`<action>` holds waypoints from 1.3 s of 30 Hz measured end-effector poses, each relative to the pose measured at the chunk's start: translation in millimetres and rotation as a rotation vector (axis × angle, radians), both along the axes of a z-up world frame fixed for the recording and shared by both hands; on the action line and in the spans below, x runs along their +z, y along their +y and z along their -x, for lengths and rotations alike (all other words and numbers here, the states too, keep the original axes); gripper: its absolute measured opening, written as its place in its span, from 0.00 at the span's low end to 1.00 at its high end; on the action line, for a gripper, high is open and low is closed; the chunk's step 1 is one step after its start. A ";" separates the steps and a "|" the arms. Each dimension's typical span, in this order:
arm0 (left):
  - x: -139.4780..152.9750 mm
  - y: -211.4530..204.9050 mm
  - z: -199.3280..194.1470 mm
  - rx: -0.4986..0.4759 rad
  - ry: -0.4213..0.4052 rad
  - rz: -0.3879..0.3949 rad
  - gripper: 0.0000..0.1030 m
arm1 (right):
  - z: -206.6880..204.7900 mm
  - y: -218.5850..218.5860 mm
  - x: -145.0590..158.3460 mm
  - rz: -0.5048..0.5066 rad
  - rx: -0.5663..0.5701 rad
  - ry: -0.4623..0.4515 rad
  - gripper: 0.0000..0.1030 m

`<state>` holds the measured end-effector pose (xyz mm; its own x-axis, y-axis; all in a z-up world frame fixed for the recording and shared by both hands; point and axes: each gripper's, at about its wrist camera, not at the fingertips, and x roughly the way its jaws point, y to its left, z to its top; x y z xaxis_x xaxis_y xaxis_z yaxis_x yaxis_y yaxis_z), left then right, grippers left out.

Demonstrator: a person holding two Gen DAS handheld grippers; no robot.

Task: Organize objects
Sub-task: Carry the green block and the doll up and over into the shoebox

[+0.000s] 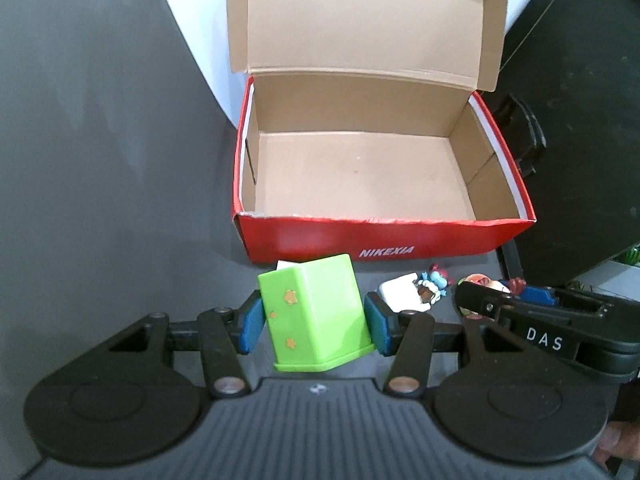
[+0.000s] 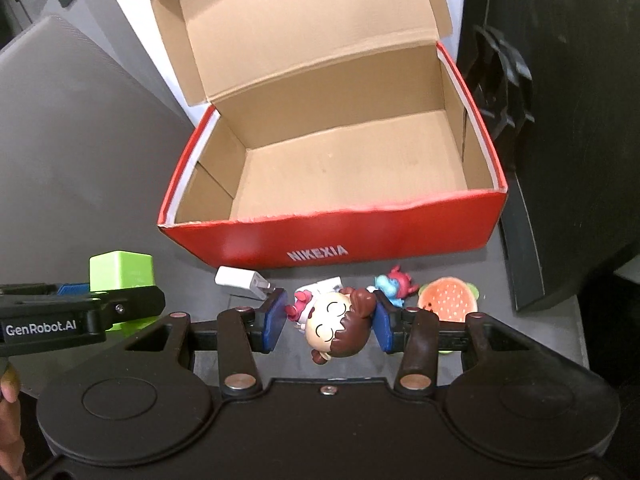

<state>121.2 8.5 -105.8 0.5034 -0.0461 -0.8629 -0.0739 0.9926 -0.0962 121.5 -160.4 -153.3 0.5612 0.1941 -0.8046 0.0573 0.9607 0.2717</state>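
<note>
Grey table (image 2: 100, 168) carried an open red box (image 2: 332, 236), its inside bare. Left gripper (image 1: 316, 320) clamped a green block (image 1: 316, 312); right gripper (image 2: 330, 316) clamped a doll (image 2: 336, 328). Both hung before the box's front wall. A charger (image 2: 244, 280), blue figure (image 2: 394, 284) and watermelon toy (image 2: 446, 296) lay unpacked along that wall. Packing had barely begun.

Dark grey tabletop (image 1: 100, 200); white wall (image 1: 192, 20) behind; black cabinet (image 2: 560, 100) w/ handle, right side.

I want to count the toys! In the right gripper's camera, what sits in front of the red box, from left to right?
Green plastic cube → white charger plug → brown-haired doll figurine → blue and red toy creature → round watermelon-patterned toy.
</note>
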 end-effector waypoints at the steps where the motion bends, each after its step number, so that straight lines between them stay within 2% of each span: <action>1: 2.2 0.4 -0.1 -0.004 -0.007 -0.002 0.51 | -0.3 0.2 2.6 0.004 0.002 -0.006 0.43; 21: 42.4 7.9 -14.1 -0.053 -0.113 -0.022 0.51 | -6.2 -10.1 50.4 0.053 0.010 -0.095 0.43; 39: 78.9 10.9 -39.3 -0.021 -0.203 -0.022 0.51 | -26.7 -11.9 78.3 0.058 0.046 -0.153 0.43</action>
<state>160.5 19.4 -26.9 0.6664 -0.0403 -0.7445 -0.0348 0.9958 -0.0850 148.3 -172.4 -75.0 0.6699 0.1778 -0.7209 -0.0246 0.9757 0.2178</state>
